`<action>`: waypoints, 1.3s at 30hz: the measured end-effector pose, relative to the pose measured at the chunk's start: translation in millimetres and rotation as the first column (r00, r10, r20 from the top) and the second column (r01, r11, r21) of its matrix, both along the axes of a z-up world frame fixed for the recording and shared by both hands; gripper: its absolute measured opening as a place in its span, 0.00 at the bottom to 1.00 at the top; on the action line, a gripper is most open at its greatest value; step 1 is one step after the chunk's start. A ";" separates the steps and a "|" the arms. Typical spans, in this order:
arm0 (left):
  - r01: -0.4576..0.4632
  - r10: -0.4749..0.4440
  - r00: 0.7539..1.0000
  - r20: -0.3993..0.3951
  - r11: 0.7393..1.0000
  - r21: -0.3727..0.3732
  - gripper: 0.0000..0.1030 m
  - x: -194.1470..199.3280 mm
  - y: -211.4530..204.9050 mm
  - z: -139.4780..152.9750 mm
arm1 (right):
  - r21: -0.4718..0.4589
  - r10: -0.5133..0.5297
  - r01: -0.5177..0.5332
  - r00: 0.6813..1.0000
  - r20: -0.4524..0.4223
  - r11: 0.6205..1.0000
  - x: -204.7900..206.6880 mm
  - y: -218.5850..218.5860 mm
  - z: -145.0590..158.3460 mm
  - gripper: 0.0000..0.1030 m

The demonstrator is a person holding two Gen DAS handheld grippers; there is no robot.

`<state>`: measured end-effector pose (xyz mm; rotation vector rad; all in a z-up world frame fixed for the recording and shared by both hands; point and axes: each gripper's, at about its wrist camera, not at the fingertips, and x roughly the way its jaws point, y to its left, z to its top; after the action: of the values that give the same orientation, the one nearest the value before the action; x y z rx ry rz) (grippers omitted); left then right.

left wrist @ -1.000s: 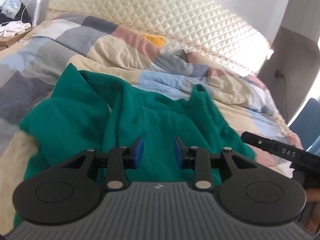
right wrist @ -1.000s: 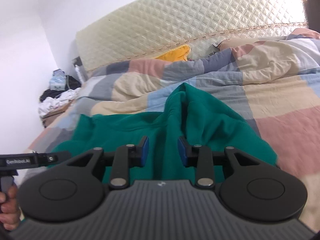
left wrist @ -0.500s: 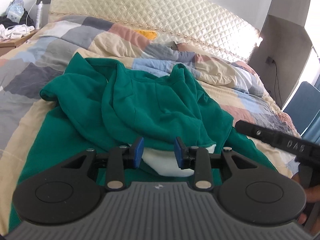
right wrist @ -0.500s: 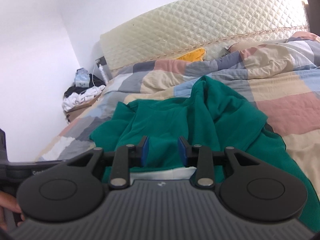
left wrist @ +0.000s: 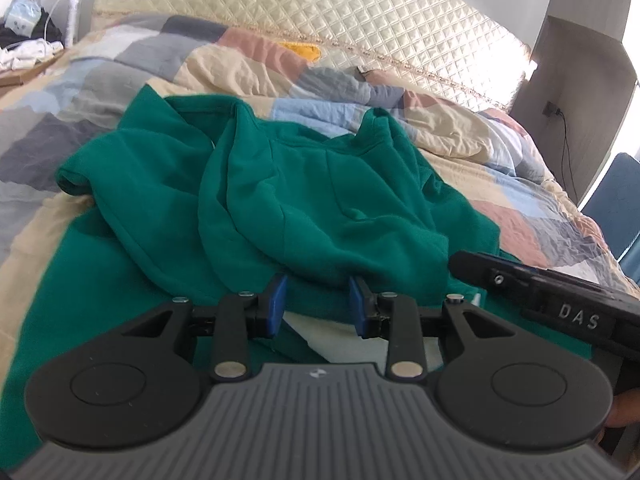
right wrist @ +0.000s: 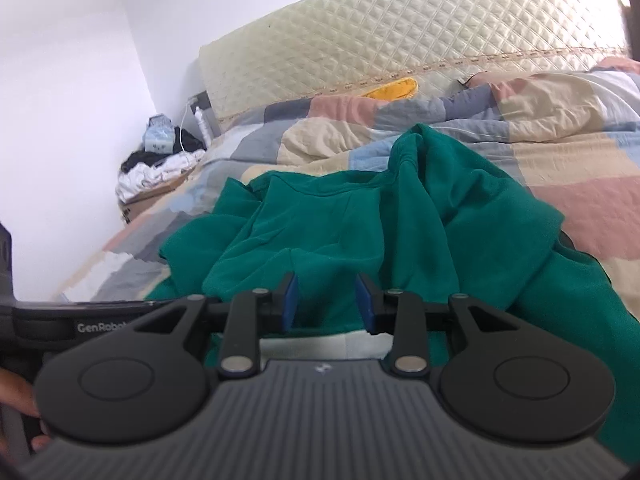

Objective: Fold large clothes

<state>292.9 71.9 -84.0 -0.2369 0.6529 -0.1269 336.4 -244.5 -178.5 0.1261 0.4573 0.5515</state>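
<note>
Both tools are standing part open with nothing between the pads: the left tool [left wrist: 316, 300] and the right tool [right wrist: 326, 300] are hovering just short of the near folded edge of the green sweatshirt [left wrist: 320, 200], which is lying on the patchwork quilt [left wrist: 400, 120] of the bed. The fabric is reading as soft, thick, limp and fairly heavy, so it is likely sagging and bunching when lifted; the near hem at 6 o'clock is looking like the best hold. It is lying crumpled, its upper layer heaped toward 12 o'clock, a pale lining [left wrist: 344, 340] showing beneath.

The green garment's [left wrist: 320, 200] near hem lies hidden behind the claws.
</note>
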 end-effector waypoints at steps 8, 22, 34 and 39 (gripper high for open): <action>-0.003 0.002 0.999 -0.052 1.000 -0.019 0.42 17.5 3.1 -28.5 | -0.114 0.016 -0.028 0.995 -0.103 0.993 24.2 19.2 -38.3 0.34; -0.052 0.051 0.998 -0.029 0.998 -0.042 0.47 -8.8 8.1 -14.8 | -0.038 -0.017 0.011 0.985 -0.174 0.999 19.4 -2.3 -33.9 0.35; -0.197 0.198 0.980 -0.001 0.977 -0.077 0.55 -93.5 52.8 40.0 | -0.118 -0.218 0.206 0.971 -0.101 0.971 -34.6 -63.8 10.7 0.36; -0.236 0.232 0.970 -0.078 0.970 -0.059 0.56 -110.7 70.5 35.9 | -0.077 -0.380 0.372 0.909 -0.175 0.925 -55.8 -110.9 6.7 0.45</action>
<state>182.2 142.4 -48.1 -0.3831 0.6867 0.0870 280.6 -355.4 -171.8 0.2214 0.6107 0.1491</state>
